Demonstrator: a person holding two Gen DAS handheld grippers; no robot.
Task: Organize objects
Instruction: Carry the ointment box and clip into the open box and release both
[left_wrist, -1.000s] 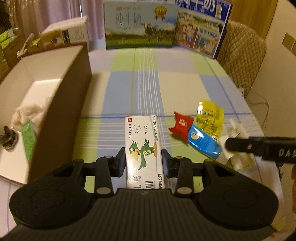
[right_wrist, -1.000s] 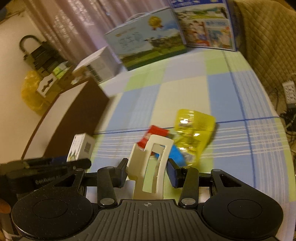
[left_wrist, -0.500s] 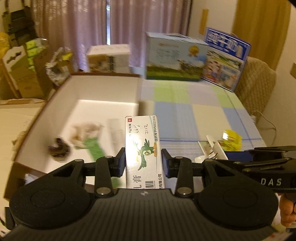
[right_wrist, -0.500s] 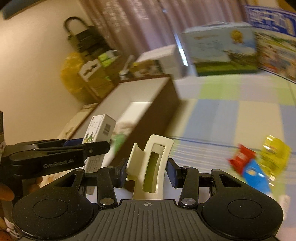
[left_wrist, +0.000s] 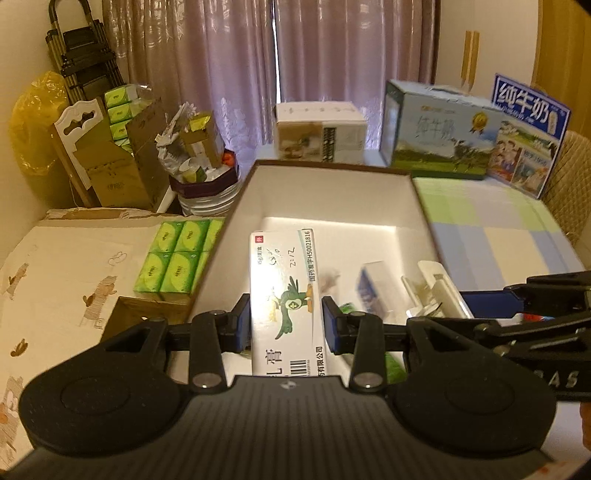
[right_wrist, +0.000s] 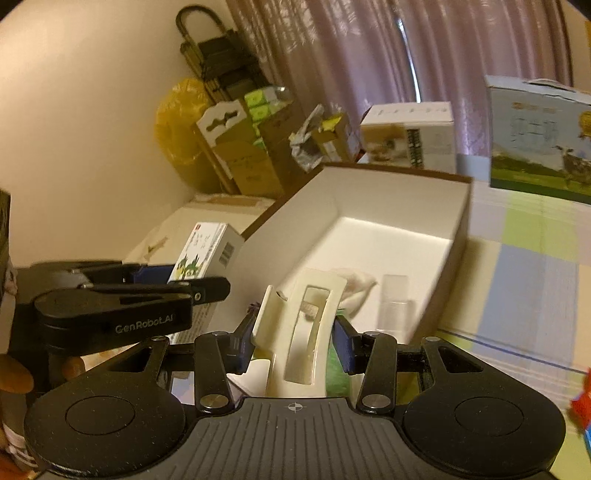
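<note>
Both tools are matte black plastic. The left gripper (left_wrist: 286, 319) has a ribbed, finely grooved deck across the bottom of its own view, flanked by two rounded lobes, each with a shallow circular recess. A small white crosshair mark sits at the deck's front edge. Two flat linkage arms run forward, each pinned by silver screws, ending in fingers (left_wrist: 242, 321) faced with blue pads. The right gripper (right_wrist: 295, 338) is built the same way (ribbed deck, crosshair, silver screws, triangular cut-outs in the side struts). Seen side-on from the right wrist camera, the left tool carries pale "GenRobot.AI" lettering; from the left wrist camera, the right tool's side shows part of a pale marking.
</note>
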